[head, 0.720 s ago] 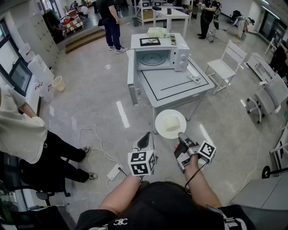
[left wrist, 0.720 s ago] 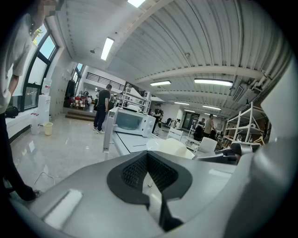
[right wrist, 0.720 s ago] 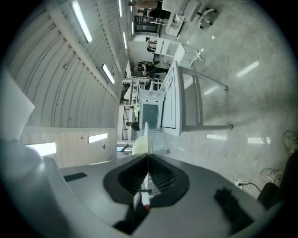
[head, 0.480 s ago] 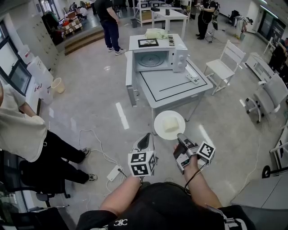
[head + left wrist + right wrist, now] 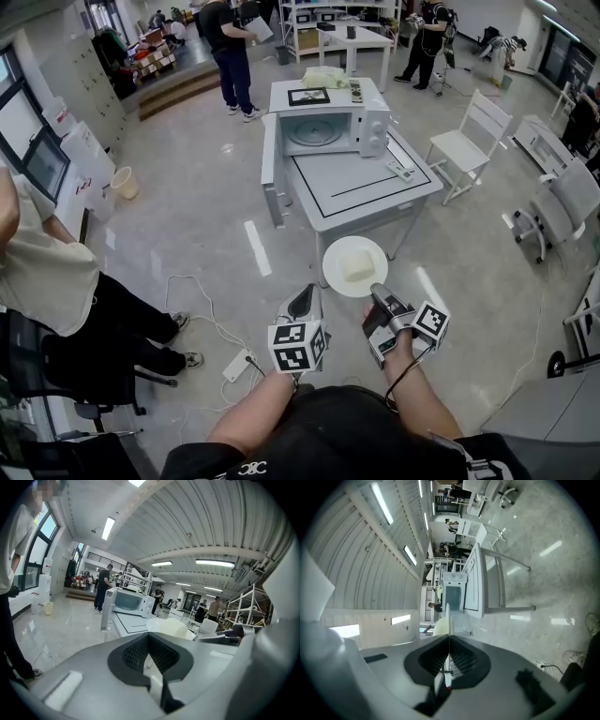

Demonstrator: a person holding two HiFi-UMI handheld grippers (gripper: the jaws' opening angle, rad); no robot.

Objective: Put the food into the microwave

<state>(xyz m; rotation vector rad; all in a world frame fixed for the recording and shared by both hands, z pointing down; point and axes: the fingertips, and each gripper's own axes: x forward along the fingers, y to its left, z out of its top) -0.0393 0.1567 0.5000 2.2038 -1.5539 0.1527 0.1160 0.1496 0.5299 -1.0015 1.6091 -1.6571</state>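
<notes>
2 grippers are seen low in the head view, well short of the microwave (image 5: 328, 131), which stands with its door (image 5: 269, 155) swung open on the surface (image 5: 375, 192) at the upper middle of the frame. The plate (image 5: 349, 247) is held in the air just above the right gripper (image 5: 377, 292), at the frame's middle. The food (image 5: 355, 268), a pale block, lies near the plate's centre. The right gripper's fingers (image 5: 461, 660) are closed on the plate's near rim, which is seen edge-on between them in the right gripper view. The left gripper (image 5: 302, 300), just left of the right one, has its fingers (image 5: 136, 653) together with nothing between them; the plate is seen beyond them, apart.

The plate is judged stiff, light and smooth, and probably breakable if dropped. Held by 1 edge only, it may sag or slip in so thin a pinch. The food is not fastened and is judged likely to slide if the plate is tipped. The rim is the only sensible place to hold. A 2nd hold on the side rim by the left gripper would be steadier, and the plate is best kept level through the open door.
</notes>
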